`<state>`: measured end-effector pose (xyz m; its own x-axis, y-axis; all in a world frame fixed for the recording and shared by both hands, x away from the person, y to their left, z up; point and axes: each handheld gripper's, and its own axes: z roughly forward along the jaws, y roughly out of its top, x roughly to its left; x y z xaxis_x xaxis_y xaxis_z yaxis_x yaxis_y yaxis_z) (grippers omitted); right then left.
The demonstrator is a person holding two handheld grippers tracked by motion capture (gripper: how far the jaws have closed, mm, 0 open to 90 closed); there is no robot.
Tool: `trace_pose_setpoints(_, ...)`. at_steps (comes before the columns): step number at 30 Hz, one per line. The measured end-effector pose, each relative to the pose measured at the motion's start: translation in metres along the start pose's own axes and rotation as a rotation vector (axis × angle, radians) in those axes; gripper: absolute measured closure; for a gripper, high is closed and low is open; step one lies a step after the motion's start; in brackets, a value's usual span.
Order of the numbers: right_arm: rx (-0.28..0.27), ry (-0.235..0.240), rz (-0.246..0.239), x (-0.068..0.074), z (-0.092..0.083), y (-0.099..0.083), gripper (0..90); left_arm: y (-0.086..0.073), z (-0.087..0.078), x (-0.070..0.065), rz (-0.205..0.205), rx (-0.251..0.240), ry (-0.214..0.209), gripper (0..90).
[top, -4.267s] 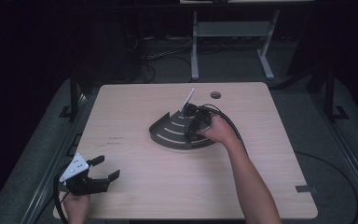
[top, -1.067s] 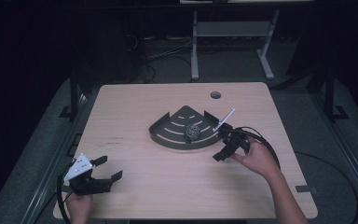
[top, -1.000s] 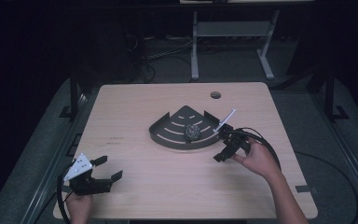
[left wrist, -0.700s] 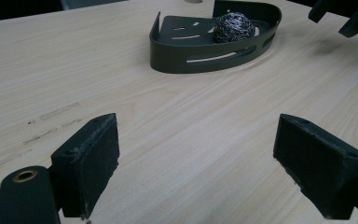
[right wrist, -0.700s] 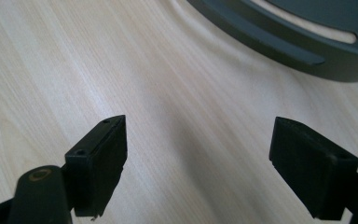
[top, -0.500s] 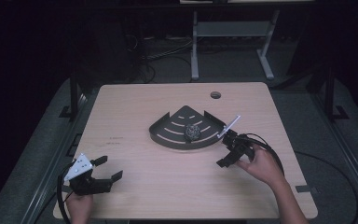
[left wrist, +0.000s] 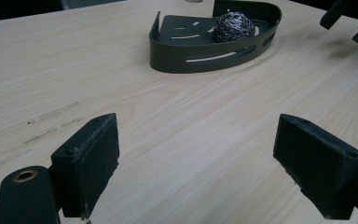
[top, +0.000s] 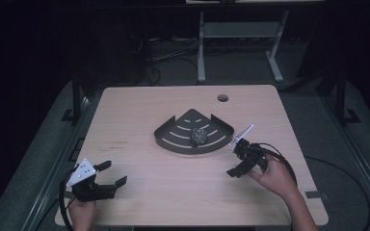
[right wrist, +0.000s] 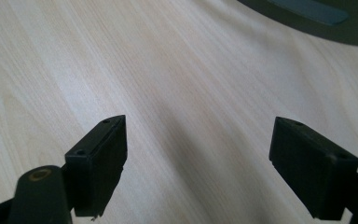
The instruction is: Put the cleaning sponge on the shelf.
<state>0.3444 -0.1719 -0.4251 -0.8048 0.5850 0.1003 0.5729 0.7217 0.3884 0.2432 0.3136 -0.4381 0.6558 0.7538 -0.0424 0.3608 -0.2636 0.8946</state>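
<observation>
the steel wool scouring ball (top: 198, 136) sits inside the dark corner shower caddy (top: 173, 139), a quarter-round tray with slotted floor and low walls, near the middle of the wooden table (top: 139, 110). the ball lies toward the caddy's curved front wall, on the side nearer the right gripper.

the right gripper (top: 236, 157) is over the table just beside the caddy's right corner, close to the ball but apart from it, with the caddy wall between them. its jaws stand wide with nothing between them; in the right gripper view only bare wood lies between the two black pads (right wrist: 101, 161), and the caddy's dark edge (right wrist: 317, 21) shows at the top right. the person's right hand (top: 274, 175) holds it from the near side.

the left gripper (top: 110, 174) rests at the near left corner of the table, well apart from the caddy and ball. its jaws are also wide and empty. in the left gripper view the caddy (left wrist: 177, 56) with the ball (left wrist: 233, 27) lies far ahead across open table, and the right gripper's jaw tips (left wrist: 349, 21) show at the top right.
</observation>
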Motion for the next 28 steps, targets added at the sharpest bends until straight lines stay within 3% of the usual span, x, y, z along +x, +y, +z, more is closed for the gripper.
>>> trace_pose_setpoints(28,-0.043,-0.007,0.049,0.006,-0.006,-0.043,17.2,0.000,0.001,0.000,-0.002,0.005,0.000,13.7)
